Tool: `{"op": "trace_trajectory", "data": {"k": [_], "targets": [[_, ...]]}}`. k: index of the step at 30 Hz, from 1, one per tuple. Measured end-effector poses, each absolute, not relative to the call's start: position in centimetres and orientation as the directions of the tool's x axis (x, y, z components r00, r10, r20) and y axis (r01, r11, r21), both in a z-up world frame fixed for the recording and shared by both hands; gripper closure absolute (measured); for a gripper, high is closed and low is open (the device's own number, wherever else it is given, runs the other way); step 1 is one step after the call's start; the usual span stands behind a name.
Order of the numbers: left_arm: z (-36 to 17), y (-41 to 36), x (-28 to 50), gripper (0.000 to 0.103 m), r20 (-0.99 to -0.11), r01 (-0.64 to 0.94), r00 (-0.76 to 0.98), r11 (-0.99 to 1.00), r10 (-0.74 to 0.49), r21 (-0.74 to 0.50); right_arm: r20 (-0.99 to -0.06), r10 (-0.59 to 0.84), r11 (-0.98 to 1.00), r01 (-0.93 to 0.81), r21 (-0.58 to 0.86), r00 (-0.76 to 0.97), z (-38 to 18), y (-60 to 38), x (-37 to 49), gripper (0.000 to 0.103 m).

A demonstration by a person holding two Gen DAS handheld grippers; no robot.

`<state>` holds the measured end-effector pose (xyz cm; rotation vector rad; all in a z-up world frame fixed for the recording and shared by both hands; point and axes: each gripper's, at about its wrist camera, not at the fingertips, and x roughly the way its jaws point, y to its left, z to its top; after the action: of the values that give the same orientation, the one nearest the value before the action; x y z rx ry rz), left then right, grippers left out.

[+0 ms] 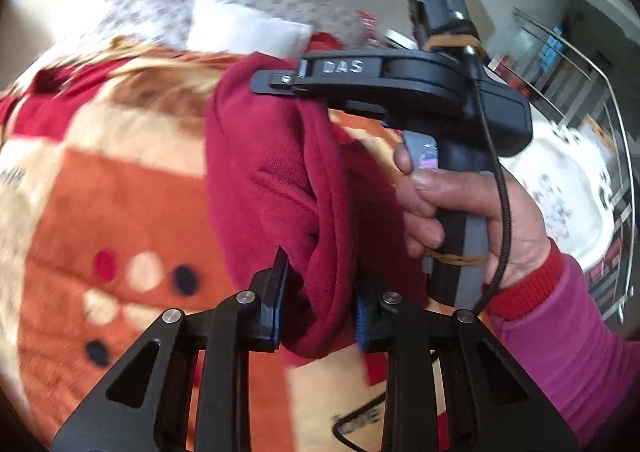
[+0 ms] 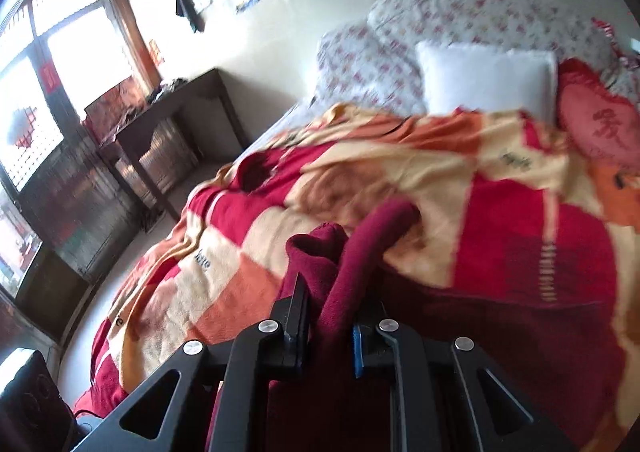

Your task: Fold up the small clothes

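Observation:
A dark red fleece garment (image 1: 272, 179) hangs lifted above the bed, stretched between both grippers. At the bottom of the left wrist view, my left gripper (image 1: 320, 292) is shut on the garment's lower edge, the cloth bunched between its blue pads. Higher up, my right gripper (image 1: 280, 85) is clamped on the upper edge, and a hand (image 1: 460, 203) in a pink sleeve holds its handle. The right wrist view shows the right gripper (image 2: 330, 312) shut on a fold of the same garment (image 2: 316, 252), with a rolled edge trailing away over the blanket.
An orange, red and cream blanket (image 2: 440, 171) covers the bed. At its head lie a white pillow (image 2: 484, 79), a floral quilt (image 2: 460, 15) and a red cushion (image 2: 600, 127). A dark wooden table (image 2: 172, 119) stands left of the bed by a glazed door (image 2: 52, 71).

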<state>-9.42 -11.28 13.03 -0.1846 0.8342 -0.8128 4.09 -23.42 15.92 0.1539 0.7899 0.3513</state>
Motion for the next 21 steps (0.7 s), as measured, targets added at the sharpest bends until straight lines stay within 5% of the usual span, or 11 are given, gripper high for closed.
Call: {"op": "trace_trajectory", "data": {"k": [7,16,18,21], "targets": [[12.7,-20.9,-10.2,0.078,-0.621,0.688,0.292,0.611,-0.727,-0.392,-0.659,0.251,0.964,-0.119,0.239,0.709,16.5,-33.5,0.7,0.088],[7.7,-27.6,-11.0,0.074,-0.722,0.709,0.194,0.604,-0.664,-0.365,-0.747,0.133,0.957,0.112,0.268,0.651,8.6,-42.3,-0.5,0.085],[8.8,-27.3,-10.9,0.054,-0.702,0.726,0.168,0.568,-0.693,-0.387,-0.742,0.111,0.939,0.174,0.296,0.661,8.6,-44.0,-1.1,0.047],[10.9,-25.4,-12.0,0.046,-0.683,0.759,0.168,0.535,-0.711,-0.370,-0.711,0.126,0.904,0.215,0.369,0.692,10.2,-45.7,-2.8,0.045]]}}
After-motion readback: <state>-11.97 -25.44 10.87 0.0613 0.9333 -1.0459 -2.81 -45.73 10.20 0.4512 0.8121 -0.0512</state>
